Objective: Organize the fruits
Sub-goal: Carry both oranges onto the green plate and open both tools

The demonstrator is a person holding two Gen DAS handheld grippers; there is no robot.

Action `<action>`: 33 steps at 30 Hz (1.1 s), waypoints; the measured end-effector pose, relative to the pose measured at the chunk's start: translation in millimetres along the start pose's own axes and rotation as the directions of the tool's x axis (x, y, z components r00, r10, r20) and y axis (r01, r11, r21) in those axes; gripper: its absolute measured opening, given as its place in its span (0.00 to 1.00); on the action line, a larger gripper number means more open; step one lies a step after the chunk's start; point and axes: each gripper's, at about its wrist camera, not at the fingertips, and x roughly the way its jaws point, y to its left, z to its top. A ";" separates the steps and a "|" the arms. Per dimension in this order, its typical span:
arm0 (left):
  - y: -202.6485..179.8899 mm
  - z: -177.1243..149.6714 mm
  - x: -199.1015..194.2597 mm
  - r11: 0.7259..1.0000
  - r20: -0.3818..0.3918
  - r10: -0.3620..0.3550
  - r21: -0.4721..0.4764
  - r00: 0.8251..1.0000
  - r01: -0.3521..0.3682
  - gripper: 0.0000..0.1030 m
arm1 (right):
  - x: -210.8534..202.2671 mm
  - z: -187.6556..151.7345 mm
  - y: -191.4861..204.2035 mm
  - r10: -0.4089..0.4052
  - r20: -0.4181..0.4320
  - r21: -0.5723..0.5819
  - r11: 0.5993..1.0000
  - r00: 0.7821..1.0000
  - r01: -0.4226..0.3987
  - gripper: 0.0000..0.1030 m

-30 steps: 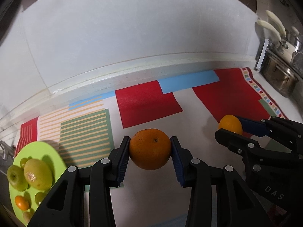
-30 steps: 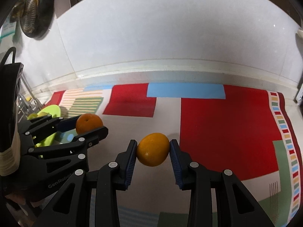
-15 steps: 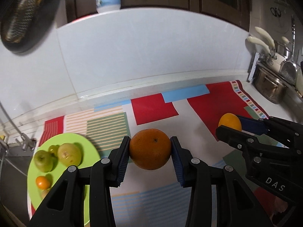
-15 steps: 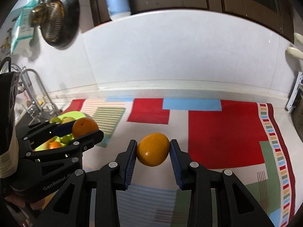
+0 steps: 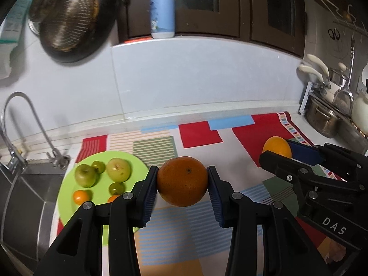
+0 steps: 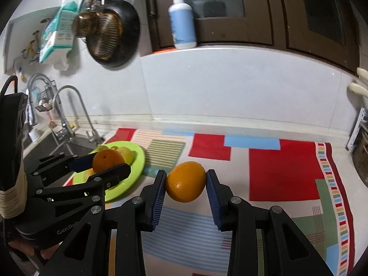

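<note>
Two tools, each clamped on fruit: my left tool (image 5: 182, 181) grips a dark orange (image 5: 182, 181), right tool (image 6: 185, 179) a lighter orange (image 6: 185, 178), above the counter's green plate (image 5: 66, 197).

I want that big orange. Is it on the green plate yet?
No. The darker orange is off the green plate, clamped in the left tool.

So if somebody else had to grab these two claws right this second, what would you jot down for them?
Left claw: shut on the darker orange, held in the air beside the green plate.
Right claw: shut on the lighter orange, above the patterned mat.
Done: green fruits and small orange fruits already lie on the plate.
Left: probably set both oranges down with the rest, left one first since it is nearer.
</note>
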 end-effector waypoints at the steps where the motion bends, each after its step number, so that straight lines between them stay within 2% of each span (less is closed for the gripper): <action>1: 2.2 -0.8 -3.7 1.000 0.005 0.004 -0.003 1.000 -0.004 0.40 | -1.5 0.2 4.3 0.007 0.004 -0.005 1.000 1.000 -0.007 0.35; 11: 34.2 -5.2 -37.9 0.999 0.050 0.051 -0.019 0.997 -0.051 0.40 | -10.7 4.4 43.4 0.055 0.043 -0.036 0.998 0.998 -0.054 0.35; 18: 62.7 -7.6 -46.9 0.997 0.057 0.079 -0.025 0.995 -0.077 0.40 | -6.4 9.7 71.0 0.086 0.063 -0.051 0.995 0.994 -0.083 0.35; 33: 116.1 -20.6 -17.8 0.990 -0.005 0.136 -0.040 0.991 -0.136 0.40 | 54.4 16.6 105.3 0.131 -0.002 -0.063 0.989 0.991 -0.130 0.35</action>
